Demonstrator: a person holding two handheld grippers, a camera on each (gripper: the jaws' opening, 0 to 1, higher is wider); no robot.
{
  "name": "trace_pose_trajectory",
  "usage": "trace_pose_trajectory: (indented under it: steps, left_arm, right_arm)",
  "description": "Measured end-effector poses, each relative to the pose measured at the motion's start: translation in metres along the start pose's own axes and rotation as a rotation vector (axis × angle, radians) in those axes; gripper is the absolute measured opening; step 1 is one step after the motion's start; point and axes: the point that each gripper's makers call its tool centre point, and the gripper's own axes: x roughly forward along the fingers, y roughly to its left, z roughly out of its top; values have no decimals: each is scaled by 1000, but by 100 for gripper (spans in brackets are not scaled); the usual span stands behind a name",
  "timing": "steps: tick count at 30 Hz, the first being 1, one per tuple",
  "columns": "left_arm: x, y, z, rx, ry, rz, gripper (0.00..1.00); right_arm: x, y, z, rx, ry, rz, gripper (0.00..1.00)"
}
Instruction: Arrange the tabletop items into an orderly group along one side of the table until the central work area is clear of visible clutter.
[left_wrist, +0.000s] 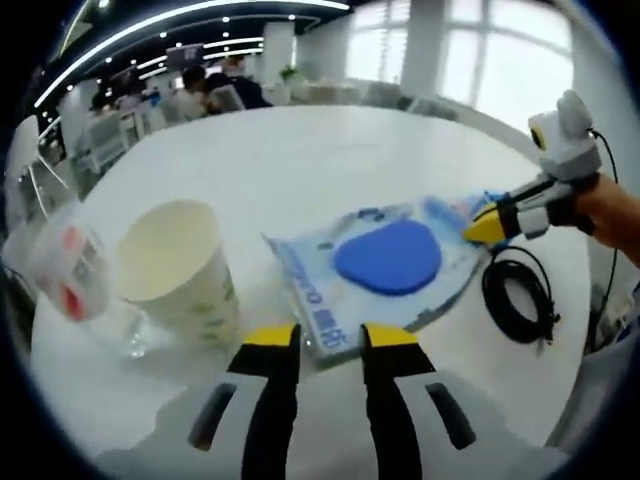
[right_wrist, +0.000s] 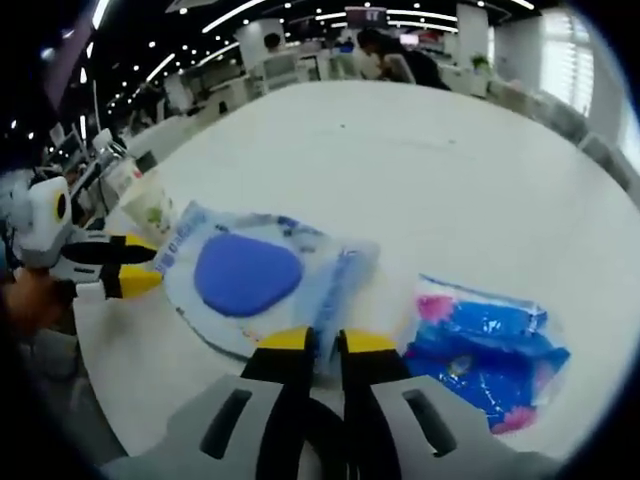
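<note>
Broadly, the white table (left_wrist: 330, 150) carries the clutter near its edge. Biggest is the clear packet with the blue pad (left_wrist: 385, 262), lying flat mid-table between both tools: the right gripper (right_wrist: 327, 342) has its jaws nearly closed on one edge of it, apparently pinching the film to drag it aside, while the left gripper (left_wrist: 330, 336) stands slightly open at the opposite edge, whether gripping I cannot tell. Beside it stand a paper cup (left_wrist: 180, 265) and clear cup (left_wrist: 70, 275), a black cable coil (left_wrist: 518, 295), and a blue-and-pink wrapper (right_wrist: 487, 355).
</note>
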Motion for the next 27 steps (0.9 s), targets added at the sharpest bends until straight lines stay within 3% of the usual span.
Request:
trace_pose_trajectory:
  steps: [10,24,27]
  left_arm:
    - [2,7,4,27,-14,21,4]
    - [3,9,24,43,-75,47,1]
    - [6,10,21,45,-63,52,1]
  right_arm:
    - [0,0,0,8,1,0,5]
    - [-6,3,7,16,-27,7,2]
    - [-4,6,4,8,-11,13,3]
